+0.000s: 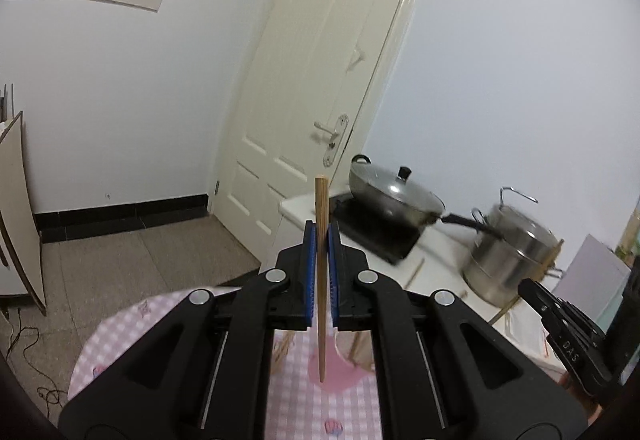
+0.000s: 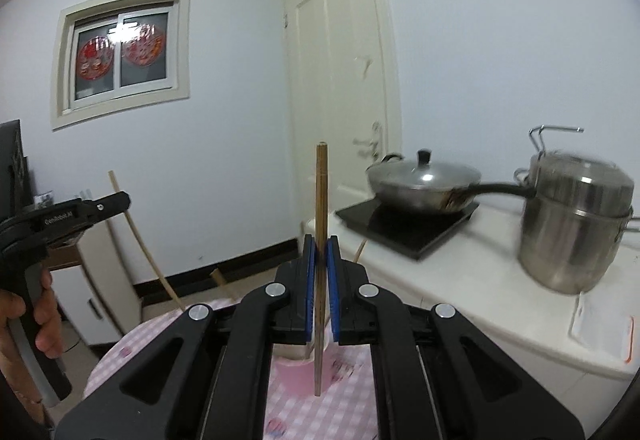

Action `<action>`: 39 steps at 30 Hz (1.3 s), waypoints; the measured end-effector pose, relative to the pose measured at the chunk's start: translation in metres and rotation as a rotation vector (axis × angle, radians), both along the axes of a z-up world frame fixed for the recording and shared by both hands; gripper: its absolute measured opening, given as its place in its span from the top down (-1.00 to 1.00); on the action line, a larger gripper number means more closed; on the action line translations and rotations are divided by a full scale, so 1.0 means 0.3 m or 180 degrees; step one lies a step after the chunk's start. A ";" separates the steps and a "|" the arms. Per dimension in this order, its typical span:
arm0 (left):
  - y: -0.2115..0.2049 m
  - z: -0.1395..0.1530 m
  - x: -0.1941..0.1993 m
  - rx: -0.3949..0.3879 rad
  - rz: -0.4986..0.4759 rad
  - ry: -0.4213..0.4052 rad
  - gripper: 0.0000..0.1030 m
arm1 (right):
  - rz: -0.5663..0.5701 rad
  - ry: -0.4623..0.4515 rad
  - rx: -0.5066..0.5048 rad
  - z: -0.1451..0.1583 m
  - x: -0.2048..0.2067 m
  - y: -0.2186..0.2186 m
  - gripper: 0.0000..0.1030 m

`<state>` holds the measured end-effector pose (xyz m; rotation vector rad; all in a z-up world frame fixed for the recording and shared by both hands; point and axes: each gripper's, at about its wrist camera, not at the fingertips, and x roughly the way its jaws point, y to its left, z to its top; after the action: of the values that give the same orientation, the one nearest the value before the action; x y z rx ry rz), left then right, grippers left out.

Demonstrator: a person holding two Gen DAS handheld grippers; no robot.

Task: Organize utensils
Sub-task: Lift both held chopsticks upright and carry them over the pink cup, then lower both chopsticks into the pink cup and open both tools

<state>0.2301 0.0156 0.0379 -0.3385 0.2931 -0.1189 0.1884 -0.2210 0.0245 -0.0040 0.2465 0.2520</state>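
My left gripper is shut on a light wooden chopstick, held upright above the pink checked table. My right gripper is shut on a darker chopstick with a metal tip, also upright above the table. More chopsticks lie or stand below the left gripper, partly hidden. A pale cup-like holder shows just under the right jaws, mostly hidden. The right gripper shows at the right edge of the left view; the left gripper shows at the left edge of the right view.
A white counter to the right bears an induction hob with a lidded wok and a steel steamer pot. A cream door stands behind. A cabinet and cables are on the left floor.
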 end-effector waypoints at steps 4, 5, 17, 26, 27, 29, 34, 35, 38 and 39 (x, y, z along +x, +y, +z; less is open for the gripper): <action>-0.013 0.009 0.065 -0.0055 0.0031 -0.0080 0.89 | -0.0045 -0.0142 0.0064 0.004 0.064 -0.005 0.91; -0.017 0.009 0.082 -0.0074 0.0037 -0.0092 0.89 | -0.0044 -0.0157 0.0080 0.004 0.081 -0.003 0.91; -0.074 -0.080 0.221 -0.0203 -0.0131 -0.0028 0.89 | 0.0076 -0.0298 0.0144 -0.015 0.129 0.000 0.91; -0.136 -0.186 0.263 -0.0058 -0.0289 0.0239 0.88 | 0.0131 -0.0309 0.0208 -0.028 0.138 -0.008 0.91; -0.140 -0.193 0.264 -0.0040 -0.0309 0.0258 0.88 | 0.0143 -0.0314 0.0216 -0.028 0.138 -0.011 0.91; -0.149 -0.204 0.267 -0.0001 -0.0325 0.0289 0.88 | 0.0154 -0.0334 0.0232 -0.024 0.134 -0.012 0.91; -0.162 -0.230 0.275 0.0067 -0.0384 0.0387 0.88 | 0.0198 -0.0295 0.0208 -0.036 0.144 -0.003 0.91; -0.164 -0.235 0.279 0.0078 -0.0385 0.0400 0.88 | 0.0206 -0.0268 0.0208 -0.043 0.149 -0.002 0.91; -0.162 -0.253 0.286 0.0079 -0.0412 0.0451 0.88 | 0.0221 -0.0139 0.0242 -0.076 0.169 -0.011 0.91; -0.157 -0.255 0.284 0.0061 -0.0410 0.0444 0.88 | 0.0219 -0.0103 0.0242 -0.087 0.172 -0.013 0.91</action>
<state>0.3153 -0.0315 -0.0387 -0.3094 0.4541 -0.2194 0.2401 -0.2250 -0.0017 0.0586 0.2046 0.3295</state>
